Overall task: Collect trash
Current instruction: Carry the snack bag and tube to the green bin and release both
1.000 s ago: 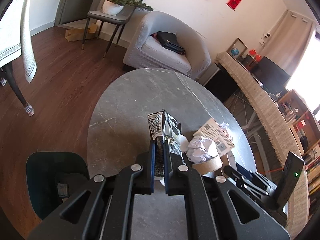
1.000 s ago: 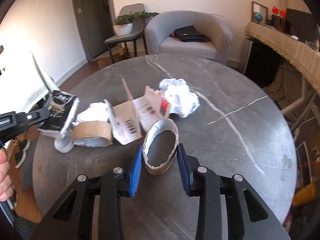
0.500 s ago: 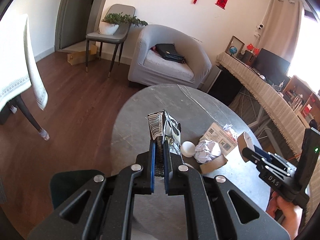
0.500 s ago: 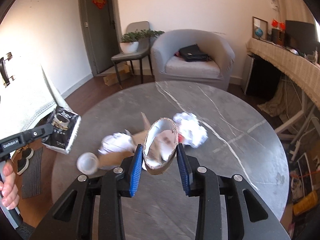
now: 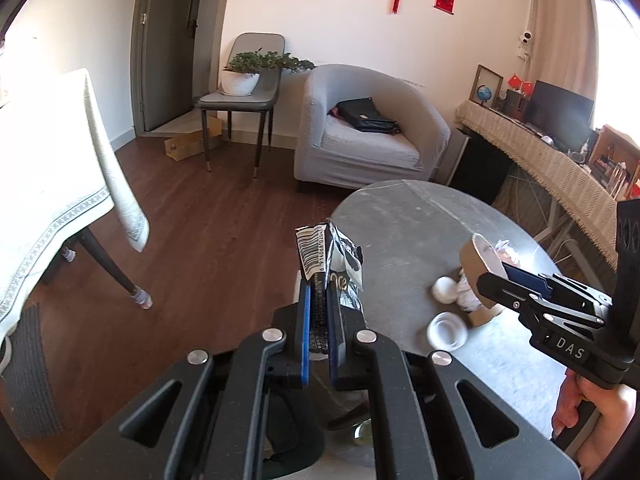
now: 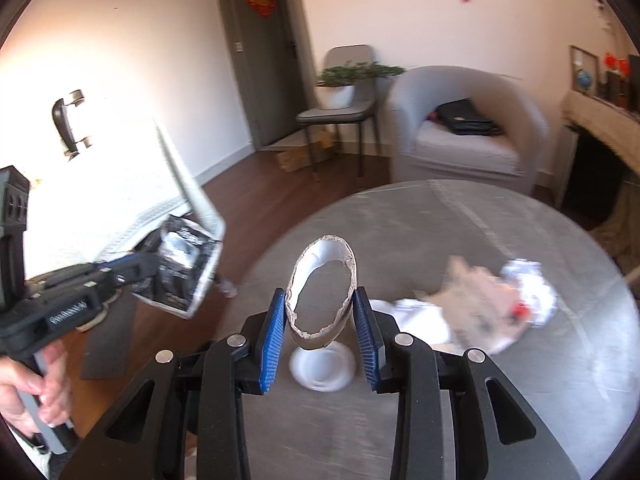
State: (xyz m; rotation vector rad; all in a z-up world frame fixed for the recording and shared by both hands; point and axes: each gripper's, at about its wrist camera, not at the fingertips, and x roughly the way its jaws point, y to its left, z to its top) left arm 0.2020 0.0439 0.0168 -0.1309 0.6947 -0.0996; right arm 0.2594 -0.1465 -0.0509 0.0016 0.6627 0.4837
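While both my hands carry something, the risk is mostly in the grips; my left tongs are pressed fully together on a black snack wrapper, which stands up out of them at 12 o'clock; my right tongs are at a narrow opening, squeezing a cardboard tape core into an oval, lifted clear above the tabletop.

I judge the wrapper is held only by its lower end; it is thin and slippery foil, so a quick swing could pull it out or let it fold over. The core is springy; it pushes against the blue pads, and if it turns between them it could pop out and roll away.

More trash lies on the tabletop: a white lid just under the core at 6 o'clock, and torn paper with a crumpled white ball at 3 o'clock; the right view is blurred there, so I cannot tell each piece. No bin shows in either view; I must search for it with both tongs full, and a bump against the tabletop edge could knock these pieces to the floor.
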